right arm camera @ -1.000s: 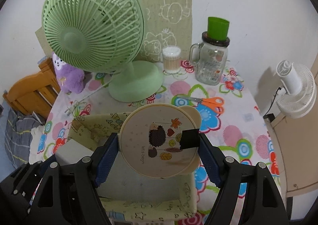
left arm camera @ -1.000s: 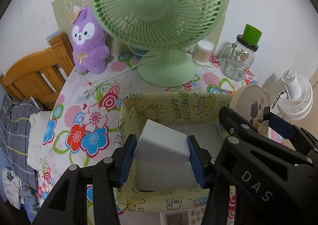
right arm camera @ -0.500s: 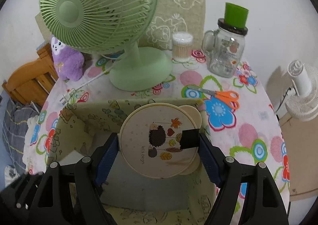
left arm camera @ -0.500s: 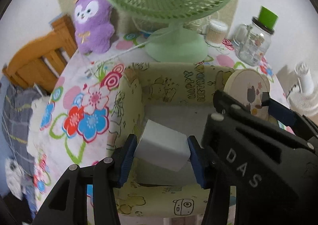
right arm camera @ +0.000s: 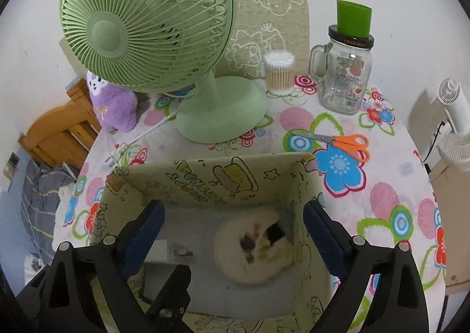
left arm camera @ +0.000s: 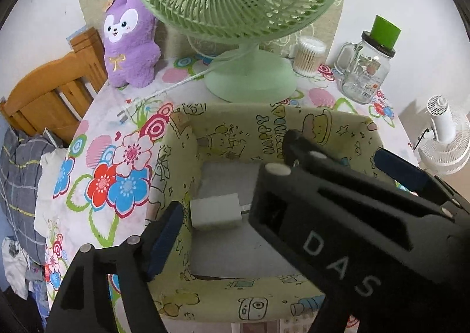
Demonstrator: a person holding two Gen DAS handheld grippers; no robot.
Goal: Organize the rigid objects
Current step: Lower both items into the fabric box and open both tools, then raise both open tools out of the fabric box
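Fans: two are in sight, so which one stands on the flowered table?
The big green fan, its round base beside the cotton swabs. The small white fan stands off the table's edge.

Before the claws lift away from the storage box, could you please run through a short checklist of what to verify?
1. Left claw clear of the white charger: ok, its jaws have just been opening, nothing gripped.
2. Right claw clear of the round mirror: ok, its jaws have just been opening too.
3. Charger lying on the floor of the storage box: ok.
4. Mirror settled flat: cannot tell, blurred.
5. Orange scissors packed: not ok, lying on the tablecloth.
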